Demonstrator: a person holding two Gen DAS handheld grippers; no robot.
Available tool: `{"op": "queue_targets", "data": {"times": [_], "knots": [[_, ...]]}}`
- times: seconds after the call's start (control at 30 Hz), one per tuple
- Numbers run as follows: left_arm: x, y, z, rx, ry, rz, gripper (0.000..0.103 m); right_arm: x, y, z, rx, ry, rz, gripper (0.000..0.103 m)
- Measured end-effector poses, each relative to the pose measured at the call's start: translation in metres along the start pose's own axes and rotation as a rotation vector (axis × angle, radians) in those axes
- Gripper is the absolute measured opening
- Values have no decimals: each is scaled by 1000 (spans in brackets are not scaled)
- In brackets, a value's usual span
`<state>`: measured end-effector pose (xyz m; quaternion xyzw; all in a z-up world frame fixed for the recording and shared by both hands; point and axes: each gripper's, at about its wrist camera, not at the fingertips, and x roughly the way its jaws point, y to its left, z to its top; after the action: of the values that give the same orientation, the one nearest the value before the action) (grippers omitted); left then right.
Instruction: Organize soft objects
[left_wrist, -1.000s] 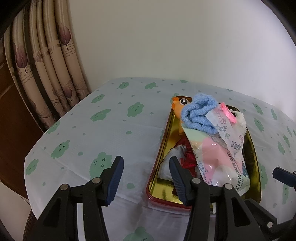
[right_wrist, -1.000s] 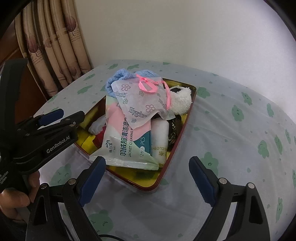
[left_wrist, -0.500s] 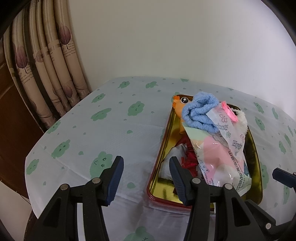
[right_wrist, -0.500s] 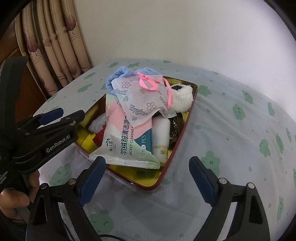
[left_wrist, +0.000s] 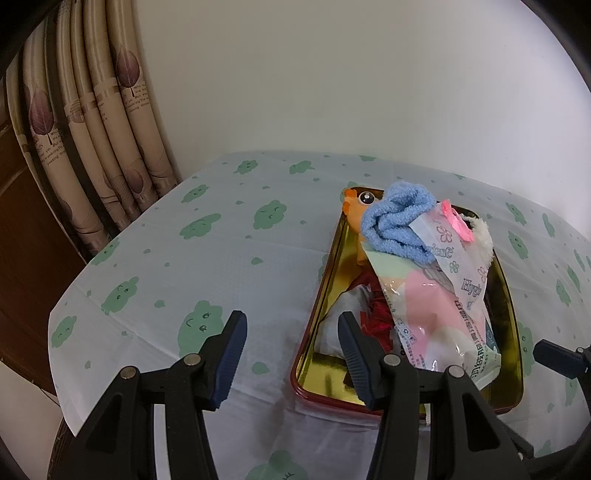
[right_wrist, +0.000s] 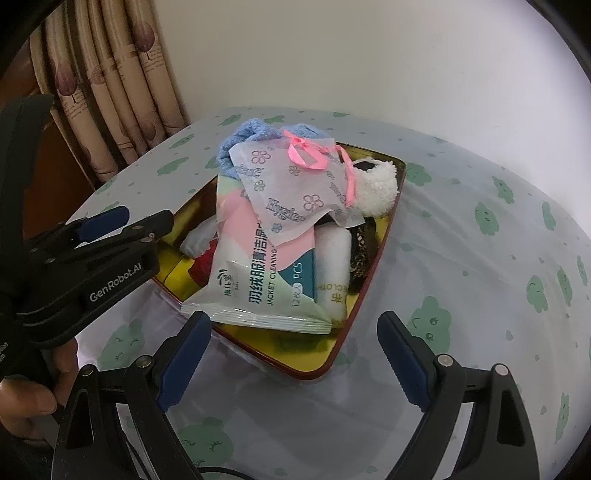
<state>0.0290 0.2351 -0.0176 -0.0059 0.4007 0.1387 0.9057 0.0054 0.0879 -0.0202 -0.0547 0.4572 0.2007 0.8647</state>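
Both grippers empty, the left gripper (left_wrist: 291, 332) parted and the right gripper (right_wrist: 293, 332) wider, we hover before the tin tray (right_wrist: 373, 277) on the table (left_wrist: 221, 251), soft goods apparently gathered under the wipes pack (right_wrist: 258, 280).

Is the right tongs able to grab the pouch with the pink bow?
Probably yes. The right tongs are open, and the pouch lies on top of the pile in the tin, with nothing over it. The wipes pack lies in between, so they must reach over it.
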Motion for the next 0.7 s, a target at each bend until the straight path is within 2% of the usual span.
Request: {"op": "queue_targets", "data": {"times": [0.7], "knots": [[-1, -2, 0, 7, 1, 1, 53, 7, 8, 0, -14, 29, 13, 89]]}}
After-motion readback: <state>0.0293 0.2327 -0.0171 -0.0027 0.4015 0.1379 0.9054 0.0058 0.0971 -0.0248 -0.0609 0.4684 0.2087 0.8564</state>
